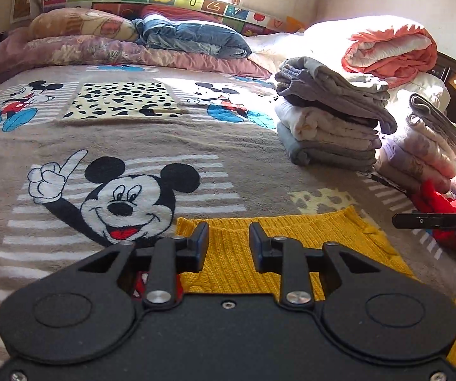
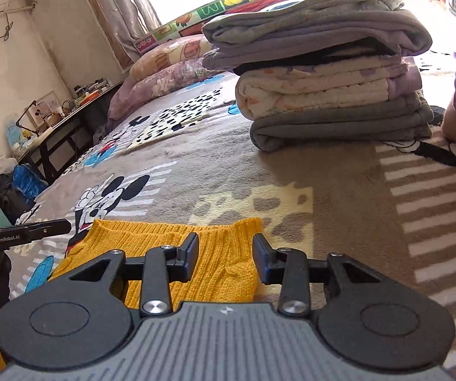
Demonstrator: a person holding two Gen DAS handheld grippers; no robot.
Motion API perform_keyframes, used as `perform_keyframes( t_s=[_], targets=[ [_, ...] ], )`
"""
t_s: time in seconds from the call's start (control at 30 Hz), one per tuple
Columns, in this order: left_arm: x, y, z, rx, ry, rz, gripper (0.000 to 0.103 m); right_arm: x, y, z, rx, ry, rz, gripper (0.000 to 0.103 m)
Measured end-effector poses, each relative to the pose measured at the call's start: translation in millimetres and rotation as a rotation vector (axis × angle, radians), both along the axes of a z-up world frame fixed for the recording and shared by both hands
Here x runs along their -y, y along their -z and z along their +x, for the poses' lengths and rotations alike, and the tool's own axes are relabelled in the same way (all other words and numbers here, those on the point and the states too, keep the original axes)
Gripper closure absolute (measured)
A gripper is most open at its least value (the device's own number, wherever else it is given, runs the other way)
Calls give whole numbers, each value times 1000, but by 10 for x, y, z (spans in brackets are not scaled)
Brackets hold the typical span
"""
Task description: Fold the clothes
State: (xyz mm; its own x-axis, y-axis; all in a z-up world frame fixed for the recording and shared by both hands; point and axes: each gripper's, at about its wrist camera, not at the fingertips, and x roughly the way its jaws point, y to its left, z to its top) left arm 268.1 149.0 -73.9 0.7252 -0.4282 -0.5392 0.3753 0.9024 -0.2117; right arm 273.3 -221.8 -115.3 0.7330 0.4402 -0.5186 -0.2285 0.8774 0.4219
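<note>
A yellow knitted garment [image 1: 291, 241] lies flat on the Mickey Mouse blanket [image 1: 132, 133] on the bed. It also shows in the right wrist view [image 2: 221, 260]. My left gripper [image 1: 228, 241] is open and empty, just above the garment's far left part. My right gripper [image 2: 225, 254] is open and empty, over the garment's far right corner. The right gripper's body shows at the right edge of the left wrist view [image 1: 434, 221]. The left gripper's body shows at the left edge of the right wrist view [image 2: 21, 233].
A stack of folded grey and cream clothes [image 1: 332, 127] stands on the bed to the right, with a second pile [image 1: 427, 139] beside it. Red clothes [image 1: 434, 203] lie at the right edge. Pillows [image 1: 82, 28] and quilts [image 1: 389, 47] line the headboard. A desk [image 2: 56, 123] stands left of the bed.
</note>
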Motion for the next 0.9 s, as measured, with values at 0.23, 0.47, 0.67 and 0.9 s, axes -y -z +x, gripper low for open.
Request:
perform_keyframes(
  t_s=[0.23, 0.47, 0.67, 0.9],
  targets=[
    [78, 583, -247, -188, -94, 90, 76, -235, -112, -765, 29, -88, 29, 64],
    [175, 180, -1017, -52, -103, 4, 77, -617, 105, -1504, 14, -211, -70, 64],
    [591, 282, -1786, -78, -30, 154, 77, -985, 60, -2054, 112, -362, -199, 66],
    [880, 502, -2561, -41, -29, 381, 77, -1077, 145, -2577, 160, -445, -325, 67]
  ],
)
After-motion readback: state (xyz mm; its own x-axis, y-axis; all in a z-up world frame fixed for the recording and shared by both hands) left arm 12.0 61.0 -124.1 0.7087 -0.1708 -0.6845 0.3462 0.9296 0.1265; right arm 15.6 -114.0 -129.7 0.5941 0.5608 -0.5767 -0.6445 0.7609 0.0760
